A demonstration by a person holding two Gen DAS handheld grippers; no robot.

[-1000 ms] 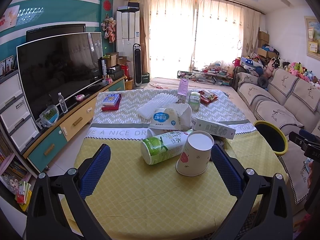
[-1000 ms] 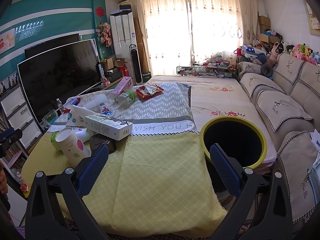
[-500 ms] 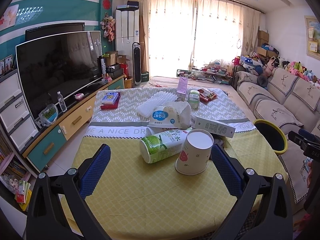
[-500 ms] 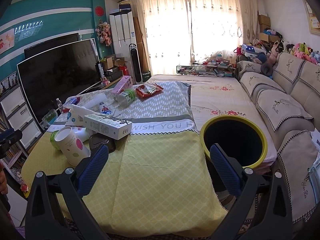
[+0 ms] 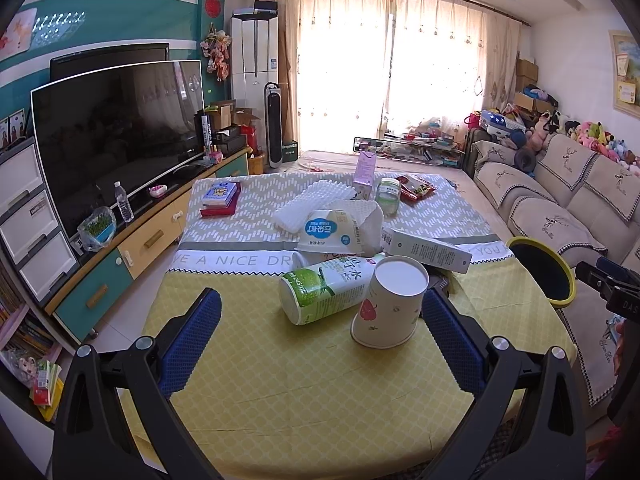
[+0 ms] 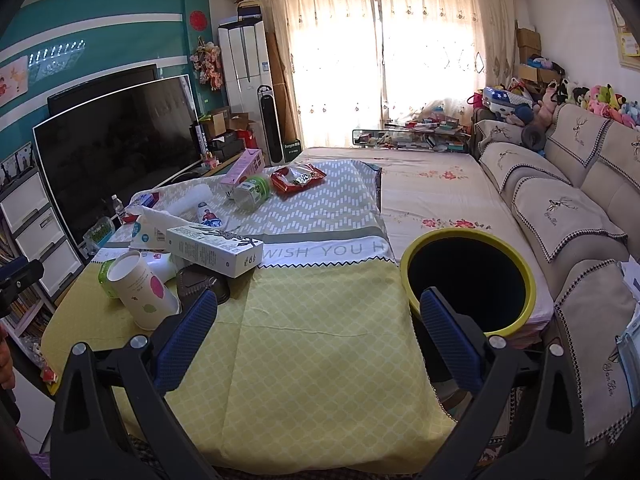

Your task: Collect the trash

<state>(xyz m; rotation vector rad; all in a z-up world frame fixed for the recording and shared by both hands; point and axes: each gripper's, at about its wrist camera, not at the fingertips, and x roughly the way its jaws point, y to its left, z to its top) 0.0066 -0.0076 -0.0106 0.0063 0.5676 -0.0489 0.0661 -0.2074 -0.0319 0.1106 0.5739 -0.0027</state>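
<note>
Trash lies on a table under a yellow and grey cloth (image 5: 312, 384). An upturned paper cup (image 5: 390, 308) (image 6: 140, 290) leans against a green can lying on its side (image 5: 324, 290). Behind them are a white tub with a blue label (image 5: 326, 234), a long white carton (image 5: 426, 248) (image 6: 214, 246), a black lid (image 6: 202, 286), a clear jar (image 5: 389, 194) (image 6: 251, 192), a red snack bag (image 6: 298, 178) and a pink box (image 5: 365, 168). My left gripper (image 5: 320, 324) is open just short of the can and cup. My right gripper (image 6: 318, 324) is open over bare cloth. A yellow-rimmed black bin (image 6: 468, 282) (image 5: 540, 272) stands at the table's right edge.
A large TV (image 5: 116, 136) on a low cabinet (image 5: 120, 256) runs along the left. A beige sofa (image 6: 568, 208) with soft toys lines the right wall. A bed-like surface with a floral sheet (image 6: 432, 196) extends behind the bin. Books (image 5: 220, 200) lie far left on the table.
The left wrist view has shifted slightly, with the can and cup drifting a little left in it. The right gripper has barely moved. Both stay open.
</note>
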